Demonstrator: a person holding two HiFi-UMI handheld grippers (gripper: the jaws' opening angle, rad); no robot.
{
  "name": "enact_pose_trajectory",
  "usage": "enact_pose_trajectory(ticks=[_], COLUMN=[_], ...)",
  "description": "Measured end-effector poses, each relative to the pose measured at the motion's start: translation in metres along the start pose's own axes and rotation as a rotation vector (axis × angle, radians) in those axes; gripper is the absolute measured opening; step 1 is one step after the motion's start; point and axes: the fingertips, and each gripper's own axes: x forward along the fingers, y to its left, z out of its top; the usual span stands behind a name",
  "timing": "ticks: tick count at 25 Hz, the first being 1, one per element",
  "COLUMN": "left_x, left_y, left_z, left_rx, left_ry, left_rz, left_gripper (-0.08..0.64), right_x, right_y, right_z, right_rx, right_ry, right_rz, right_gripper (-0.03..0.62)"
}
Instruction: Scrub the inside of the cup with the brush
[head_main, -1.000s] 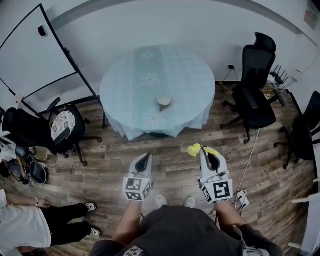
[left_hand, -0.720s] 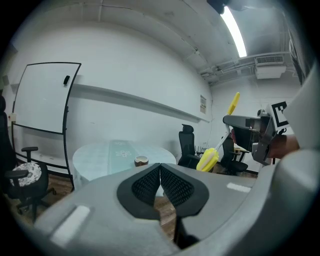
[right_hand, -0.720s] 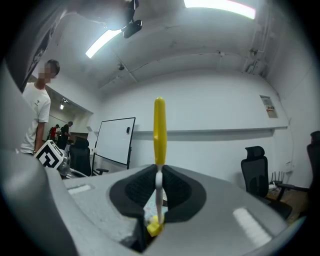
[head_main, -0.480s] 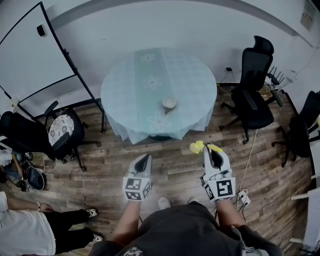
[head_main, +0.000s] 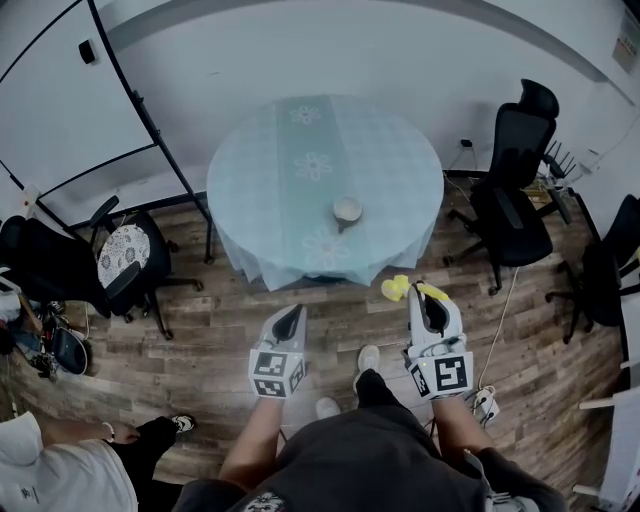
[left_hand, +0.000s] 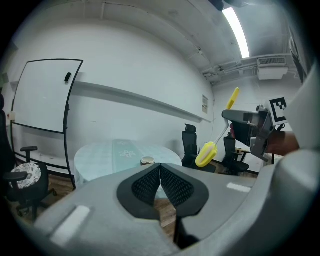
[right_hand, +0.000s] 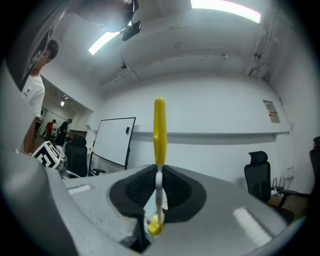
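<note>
Claw on the right (right_hand: 159, 182) is pinching the thin white stem of a yellow plastic bottle brush (right_hand: 159, 125). Left claw (left_hand: 160, 172) is sitting fully closed with nothing in it. Both are hovering over the wood-plank floor (head_main: 200, 340), well apart from the small pale cup (head_main: 347, 209) on the round, turquoise-clothed worktop (head_main: 250, 170). Doing this well likely means closing in, opening the left claw to steady the cup, and lowering the bristles straight inside.

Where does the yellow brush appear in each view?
Head view: the brush is lower right of centre, held by the right gripper.
Left gripper view: the brush is right of centre, tilted.
Right gripper view: the brush is at centre, upright between the jaws.
Shared landmark: the whiteboard.
</note>
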Motion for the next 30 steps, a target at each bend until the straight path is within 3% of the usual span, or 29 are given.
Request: enact_pose_trajectory(ticks=[9, 23, 30], left_x=[0.072, 0.224, 0.274], left_y=[0.006, 0.017, 0.012], left_z=[0.019, 0.048, 0.053], left_rx=[0.008, 0.003, 0.015], left_ry=[0.011, 0.059, 0.075], left_rz=[0.026, 0.092, 0.127], left_gripper=[0.006, 0.006, 0.006], right_x=[0.065, 0.182, 0.215], right_y=[-0.04, -0.147, -0.19], right_z=[-0.012, -0.052, -0.073], right_rx=[0.015, 0.073, 0.096], right_ry=[-0.02, -0.012, -0.004], right_rz=[0.056, 0.122, 0.155], right_gripper=[0.035, 0.035, 0.035])
